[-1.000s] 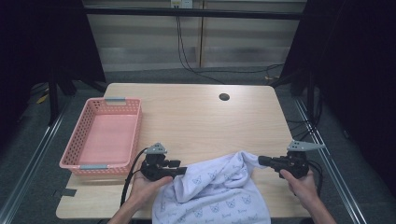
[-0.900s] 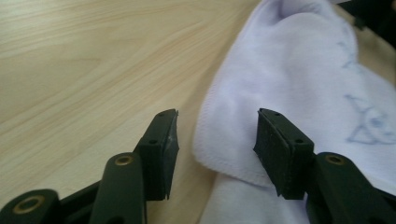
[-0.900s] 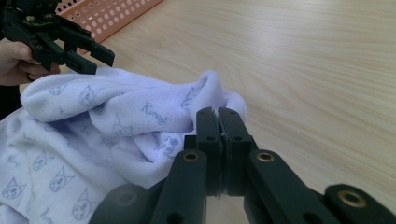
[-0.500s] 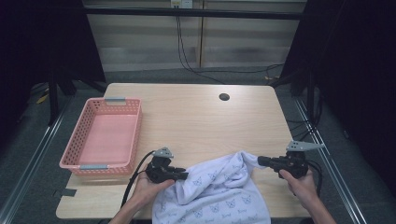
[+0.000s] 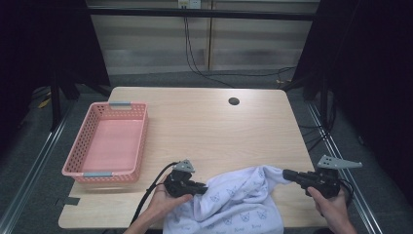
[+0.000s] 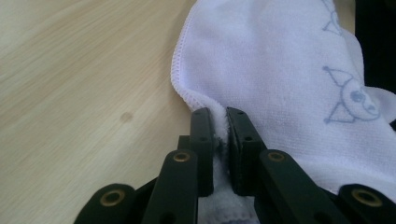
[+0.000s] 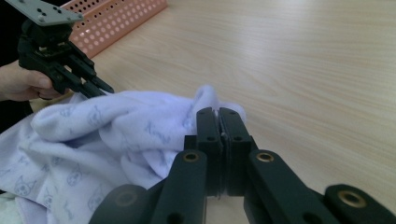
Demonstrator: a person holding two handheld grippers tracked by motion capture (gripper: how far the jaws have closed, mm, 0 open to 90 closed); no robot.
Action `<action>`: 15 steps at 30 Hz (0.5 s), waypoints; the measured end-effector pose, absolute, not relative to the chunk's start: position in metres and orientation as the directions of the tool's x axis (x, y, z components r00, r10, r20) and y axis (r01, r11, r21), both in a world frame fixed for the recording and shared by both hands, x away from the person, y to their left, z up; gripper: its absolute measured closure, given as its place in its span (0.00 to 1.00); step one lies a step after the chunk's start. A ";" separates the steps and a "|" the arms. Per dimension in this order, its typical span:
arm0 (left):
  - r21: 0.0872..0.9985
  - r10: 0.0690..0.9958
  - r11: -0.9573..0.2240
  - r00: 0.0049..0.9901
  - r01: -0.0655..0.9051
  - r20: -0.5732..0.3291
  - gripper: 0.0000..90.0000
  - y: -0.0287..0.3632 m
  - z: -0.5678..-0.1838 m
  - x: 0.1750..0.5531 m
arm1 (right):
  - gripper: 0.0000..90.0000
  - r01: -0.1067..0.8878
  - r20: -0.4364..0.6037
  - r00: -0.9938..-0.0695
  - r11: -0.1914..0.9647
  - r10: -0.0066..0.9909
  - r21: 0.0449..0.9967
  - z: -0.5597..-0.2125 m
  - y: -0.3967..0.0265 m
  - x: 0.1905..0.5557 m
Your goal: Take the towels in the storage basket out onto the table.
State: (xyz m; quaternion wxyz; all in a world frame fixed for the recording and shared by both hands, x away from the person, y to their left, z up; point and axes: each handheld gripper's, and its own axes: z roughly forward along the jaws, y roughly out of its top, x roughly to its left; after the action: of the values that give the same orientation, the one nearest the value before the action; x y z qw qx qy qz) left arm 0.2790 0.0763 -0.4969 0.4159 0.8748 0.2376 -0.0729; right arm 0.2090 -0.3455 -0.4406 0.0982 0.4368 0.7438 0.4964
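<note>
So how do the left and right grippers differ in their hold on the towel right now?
The left gripper has just been closing and pinches the towel at its stitched hem; the right gripper pinches a bunched fold. On the table, the left sits nearer the pink basket; the right is by the far edge. Both are shut on the towel.

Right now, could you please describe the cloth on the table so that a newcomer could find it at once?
Start at the wooden table and go to its near edge, right of the pink basket. There lies a crumpled white towel, gripped at either end by the left tongs and right tongs. Its pale blue cat-face print sets it apart.
</note>
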 end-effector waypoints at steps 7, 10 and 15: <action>0.745 0.389 -0.443 0.855 0.499 -0.342 0.93 0.100 -0.476 0.295 | 0.97 0.527 0.289 -0.608 0.104 0.739 0.843 -0.434 -0.346 0.217; 0.773 0.399 -0.392 0.849 0.499 -0.346 0.92 0.109 -0.465 0.299 | 0.97 0.516 0.286 -0.606 0.094 0.742 0.851 -0.430 -0.347 0.225; 0.815 0.431 -0.339 0.848 0.469 -0.309 0.95 0.122 -0.439 0.308 | 0.97 0.484 0.271 -0.601 0.071 0.752 0.872 -0.416 -0.350 0.234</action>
State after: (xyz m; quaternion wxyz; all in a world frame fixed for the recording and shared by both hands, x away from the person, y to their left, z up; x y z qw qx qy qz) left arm 0.3079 0.1225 -0.4393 0.5047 0.8181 0.2749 -0.0190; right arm 0.2342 -0.3500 -0.4160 0.1266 0.4284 0.7209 0.5298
